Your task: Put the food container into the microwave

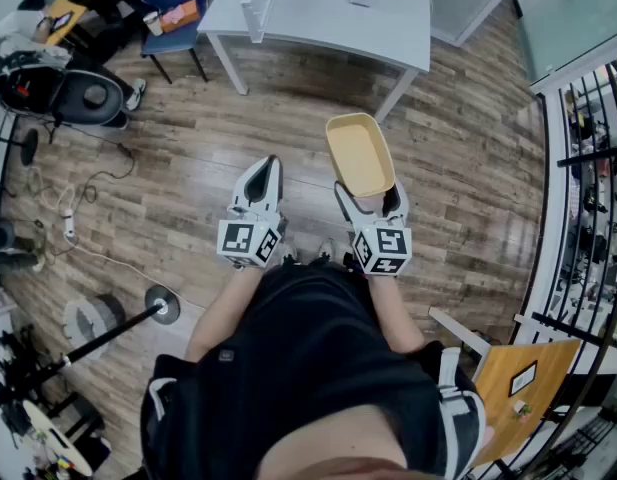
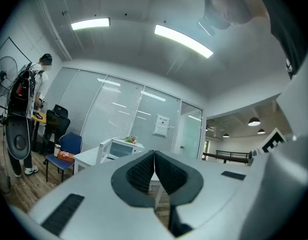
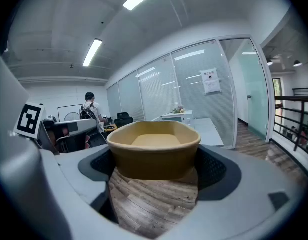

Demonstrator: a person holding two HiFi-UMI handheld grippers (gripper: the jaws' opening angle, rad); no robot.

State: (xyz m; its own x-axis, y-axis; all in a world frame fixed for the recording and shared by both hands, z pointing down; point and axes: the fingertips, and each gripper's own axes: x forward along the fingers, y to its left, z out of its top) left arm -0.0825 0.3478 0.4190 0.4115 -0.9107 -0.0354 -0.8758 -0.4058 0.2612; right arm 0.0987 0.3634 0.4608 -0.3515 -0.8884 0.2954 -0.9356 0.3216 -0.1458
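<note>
Right gripper is clamped wide on the food container, its two dark pads pressing the container's near end from either side; the container is tan, oval, empty and open side up; it juts forward out of the jaws, carried in the air above the wooden floor; in the head view it shows ahead of the person's right hand, apart from everything else. Left gripper is closed with nothing in it, the ribbed pads meeting at their tips; it is held beside the right one, near but not touching; both point away from the person's body toward a white table. The microwave stands on that table, white, well apart from the container; something small and green lies on top of it, too small to make out. In the left gripper view a blue chair stands left of the table with an orange thing on its seat. Another person stands far off by desks near the glass wall; a black railing runs along the right side of the head view.
</note>
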